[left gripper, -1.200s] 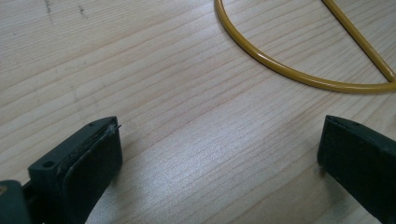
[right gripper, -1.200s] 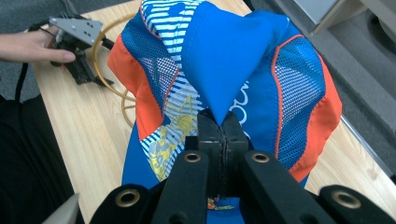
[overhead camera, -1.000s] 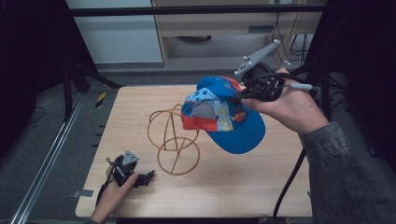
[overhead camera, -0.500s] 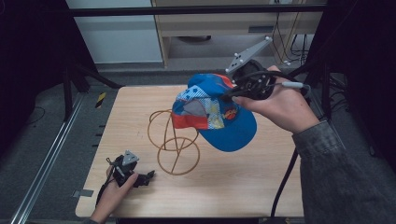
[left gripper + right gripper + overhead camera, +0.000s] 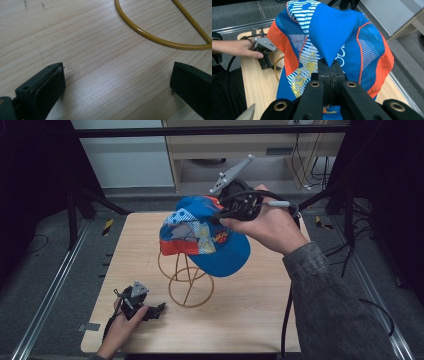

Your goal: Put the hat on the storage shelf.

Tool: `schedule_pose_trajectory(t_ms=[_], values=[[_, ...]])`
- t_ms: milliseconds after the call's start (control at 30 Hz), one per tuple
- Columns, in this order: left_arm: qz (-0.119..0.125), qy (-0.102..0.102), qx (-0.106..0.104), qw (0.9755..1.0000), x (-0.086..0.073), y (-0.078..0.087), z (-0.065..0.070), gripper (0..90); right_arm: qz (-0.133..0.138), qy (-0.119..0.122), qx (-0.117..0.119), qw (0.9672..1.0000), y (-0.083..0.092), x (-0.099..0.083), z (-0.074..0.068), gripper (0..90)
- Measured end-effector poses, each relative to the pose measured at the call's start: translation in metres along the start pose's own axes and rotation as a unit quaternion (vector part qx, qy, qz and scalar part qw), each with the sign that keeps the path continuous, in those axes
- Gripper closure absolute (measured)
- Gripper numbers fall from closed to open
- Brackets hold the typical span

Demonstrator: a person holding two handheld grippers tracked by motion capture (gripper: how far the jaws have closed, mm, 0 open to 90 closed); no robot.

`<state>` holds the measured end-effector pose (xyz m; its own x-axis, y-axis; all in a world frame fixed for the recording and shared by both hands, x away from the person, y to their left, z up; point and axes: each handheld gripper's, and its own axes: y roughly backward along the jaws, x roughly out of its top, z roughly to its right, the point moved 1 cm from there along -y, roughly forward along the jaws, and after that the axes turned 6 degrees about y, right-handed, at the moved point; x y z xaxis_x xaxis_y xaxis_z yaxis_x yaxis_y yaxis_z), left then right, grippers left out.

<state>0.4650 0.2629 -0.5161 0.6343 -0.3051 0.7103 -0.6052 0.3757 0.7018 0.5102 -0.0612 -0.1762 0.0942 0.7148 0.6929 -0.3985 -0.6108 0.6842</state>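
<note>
A blue cap (image 5: 207, 242) with orange and striped panels hangs in the air above a gold wire stand (image 5: 186, 280) on the wooden table. My right gripper (image 5: 218, 217) is shut on a fold of the cap's blue fabric (image 5: 332, 32), with both jaws pressed together at the pinch (image 5: 330, 67). The cap covers the stand's top in the high view, and I cannot tell whether they touch. My left gripper (image 5: 156, 310) rests low on the table at the front left, its jaws wide open (image 5: 117, 75) with bare wood between them. The stand's ring base (image 5: 155, 37) lies just ahead of it.
The wooden table (image 5: 260, 310) has bare room to the right of the stand. Black frame posts and metal rails run along both sides. A cabinet and cables sit behind the far edge. The left hand and its gripper (image 5: 265, 56) appear beyond the cap.
My right hand has carried the cap leftward, from right of the stand to above its top. The left hand and its gripper have stayed put.
</note>
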Motion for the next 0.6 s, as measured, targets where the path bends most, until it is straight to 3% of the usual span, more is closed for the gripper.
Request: schedule_pose_trajectory(t_ms=[600], values=[[0.000,0.000,0.000,1.0000,0.000,0.000,0.000,0.0,0.001,0.017,0.024,0.9996,-0.032,0.025,-0.007,90.0]])
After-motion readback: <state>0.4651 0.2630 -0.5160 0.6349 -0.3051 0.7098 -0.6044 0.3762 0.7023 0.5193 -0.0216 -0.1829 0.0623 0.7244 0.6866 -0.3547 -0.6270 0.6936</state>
